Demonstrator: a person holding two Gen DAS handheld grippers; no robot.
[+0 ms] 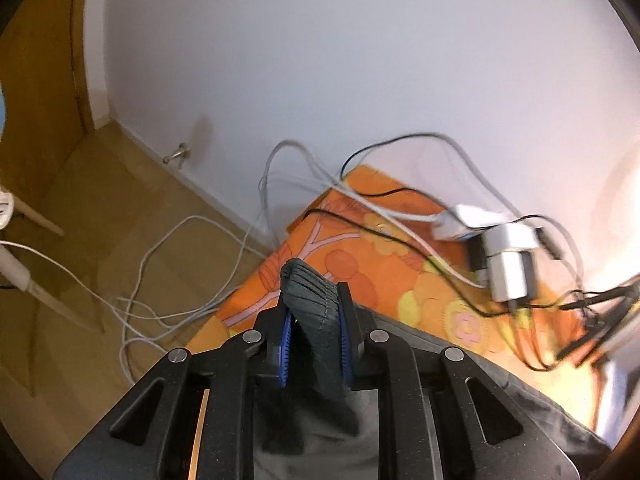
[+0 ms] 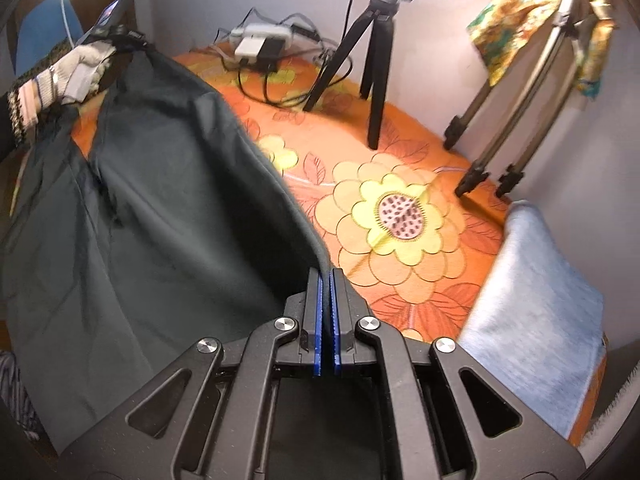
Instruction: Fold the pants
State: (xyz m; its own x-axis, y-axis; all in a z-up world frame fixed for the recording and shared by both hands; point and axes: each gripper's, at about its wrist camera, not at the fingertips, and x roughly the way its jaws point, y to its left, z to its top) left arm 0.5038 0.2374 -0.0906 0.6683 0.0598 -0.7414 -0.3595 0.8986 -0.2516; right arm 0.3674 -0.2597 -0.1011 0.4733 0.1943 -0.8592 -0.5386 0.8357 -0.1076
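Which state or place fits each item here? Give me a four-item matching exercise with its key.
1. left gripper
2. right gripper
3. black tripod
4. blue towel

A. lies at the table's right edge
B. jaws clamp a bunched, ribbed band of the pants
C. stands on the floral tablecloth near the wall
D. jaws nearly closed on a thin pants edge

Pairs: 1-B, 2-D, 3-C, 4-A

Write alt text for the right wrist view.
The right claw is shut on the edge of dark green pants spread over an orange floral tablecloth. A gloved hand holds their far end, with a black tripod and folded blue towel nearby.
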